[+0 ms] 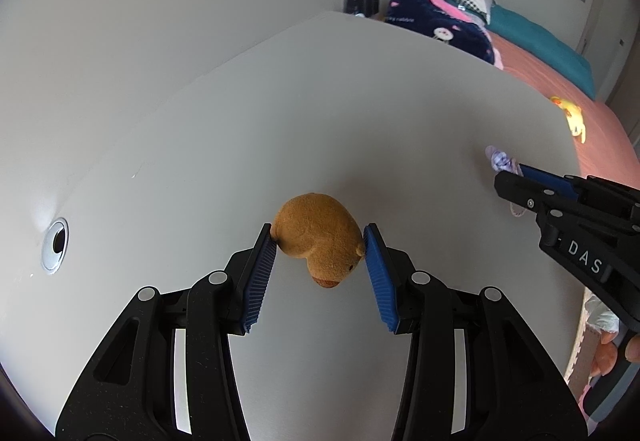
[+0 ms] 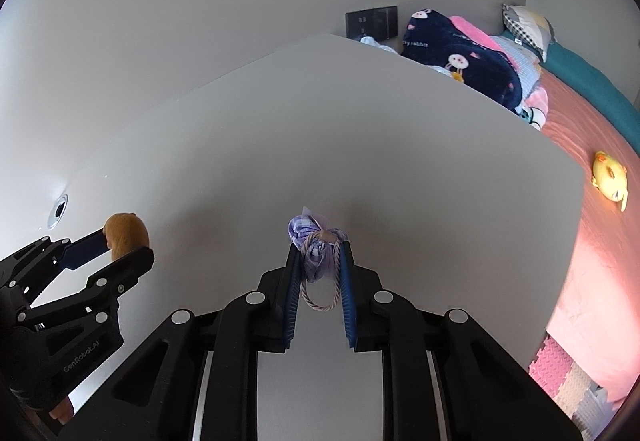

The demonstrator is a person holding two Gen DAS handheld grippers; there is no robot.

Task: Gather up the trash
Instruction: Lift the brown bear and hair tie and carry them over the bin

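Left wrist view: a round metal hole [image 1: 55, 244] is seen far left in the white desk [image 1: 320, 121]. In the middle, a brown plush toy [image 1: 318, 239] is held between the blue pads [image 1: 260, 275] of the left gripper [image 1: 320, 247]; the pads touch it on both sides. At the right, the right gripper [image 1: 510, 175] is seen with a small purple cloth bundle [image 1: 500, 160] at its tips. Past the desk edge, a yellow toy [image 1: 572, 117] lies on the pink bed [image 1: 560, 81].

Right wrist view: the left gripper [image 2: 120, 245] with the plush toy [image 2: 127, 235] is at the left. In the middle, the right gripper [image 2: 320, 253] is closed on the cloth bundle [image 2: 314, 241], and a cord loop [image 2: 320, 295] hangs from it between the pads. A dark blanket [image 2: 460, 61] is piled on the bed [image 2: 580, 145] at the right.
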